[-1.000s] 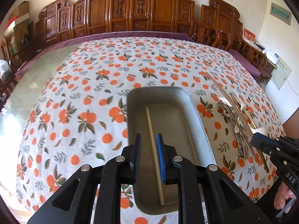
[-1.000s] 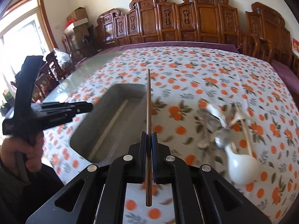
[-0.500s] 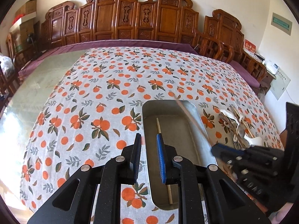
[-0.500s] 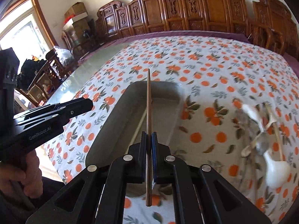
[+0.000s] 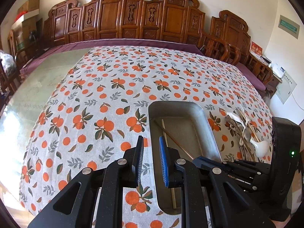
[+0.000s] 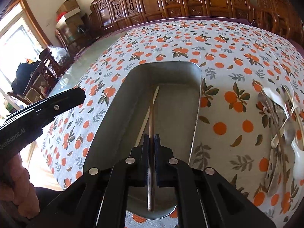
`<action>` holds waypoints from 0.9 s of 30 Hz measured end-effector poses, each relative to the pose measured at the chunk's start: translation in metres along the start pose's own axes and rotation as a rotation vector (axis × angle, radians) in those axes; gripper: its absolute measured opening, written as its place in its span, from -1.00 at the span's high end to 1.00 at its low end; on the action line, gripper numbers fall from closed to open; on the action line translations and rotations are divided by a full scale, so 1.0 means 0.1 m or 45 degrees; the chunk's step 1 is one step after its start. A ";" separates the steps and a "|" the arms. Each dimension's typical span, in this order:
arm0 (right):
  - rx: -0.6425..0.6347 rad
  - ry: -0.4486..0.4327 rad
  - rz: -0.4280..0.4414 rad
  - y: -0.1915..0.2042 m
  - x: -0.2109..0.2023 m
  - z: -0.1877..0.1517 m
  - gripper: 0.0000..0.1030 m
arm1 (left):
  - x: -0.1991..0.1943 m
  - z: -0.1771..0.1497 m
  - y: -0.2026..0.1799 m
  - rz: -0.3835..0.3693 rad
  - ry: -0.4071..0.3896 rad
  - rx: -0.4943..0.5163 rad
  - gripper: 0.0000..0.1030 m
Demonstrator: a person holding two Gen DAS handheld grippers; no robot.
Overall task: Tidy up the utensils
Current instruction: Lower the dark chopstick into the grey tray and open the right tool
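A grey metal tray [image 5: 207, 131] [image 6: 117, 102] lies on the orange-print tablecloth. A pale chopstick [image 5: 163, 128] [image 6: 150, 104] lies along its bottom. My right gripper [image 6: 151, 137] is shut on a brown chopstick [image 6: 151, 114], held low inside the tray with its far tip near the bottom; it also shows in the left wrist view [image 5: 171, 138], as does the right gripper [image 5: 197, 159]. My left gripper [image 5: 151, 140] is open and empty, above the tray's left rim; it shows at the left of the right wrist view [image 6: 76, 96].
A heap of spoons, chopsticks and a white ladle [image 5: 245, 133] [image 6: 283, 121] lies on the cloth right of the tray. Carved wooden chairs [image 5: 144, 19] line the far side of the table. Bare glass tabletop [image 5: 28, 95] lies to the left.
My right gripper has moved left and down, bringing the brown chopstick from above the cloth into the tray. My left gripper has drifted left and back, staying open.
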State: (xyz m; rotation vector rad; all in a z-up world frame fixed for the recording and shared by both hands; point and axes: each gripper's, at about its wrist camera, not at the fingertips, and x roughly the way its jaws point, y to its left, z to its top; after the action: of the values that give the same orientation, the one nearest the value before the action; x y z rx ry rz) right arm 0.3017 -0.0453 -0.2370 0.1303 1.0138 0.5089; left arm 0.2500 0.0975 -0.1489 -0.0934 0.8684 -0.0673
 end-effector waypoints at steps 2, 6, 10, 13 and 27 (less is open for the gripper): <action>-0.003 -0.016 0.018 0.00 -0.03 0.00 0.81 | -0.01 0.00 0.00 -0.005 -0.002 -0.001 0.70; -0.007 -0.044 0.054 -0.04 -0.12 0.02 0.80 | 0.01 0.00 -0.03 -0.005 -0.002 0.007 0.70; -0.043 -0.118 0.046 -0.15 -0.38 0.02 0.80 | 0.01 0.00 -0.06 -0.011 -0.007 0.010 0.63; -0.081 -0.169 0.000 -0.33 -0.62 0.01 0.80 | 0.00 0.00 -0.11 -0.020 -0.015 0.018 0.55; -0.166 -0.212 -0.271 -1.39 -1.20 -0.10 0.69 | -0.01 -0.08 -0.67 -0.085 -0.012 0.143 0.03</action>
State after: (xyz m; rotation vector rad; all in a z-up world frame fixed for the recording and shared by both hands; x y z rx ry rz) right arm 0.2909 -0.2245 -0.1953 -0.0503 0.8179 0.3621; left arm 0.2414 0.0305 -0.1456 -0.0173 0.8506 -0.1782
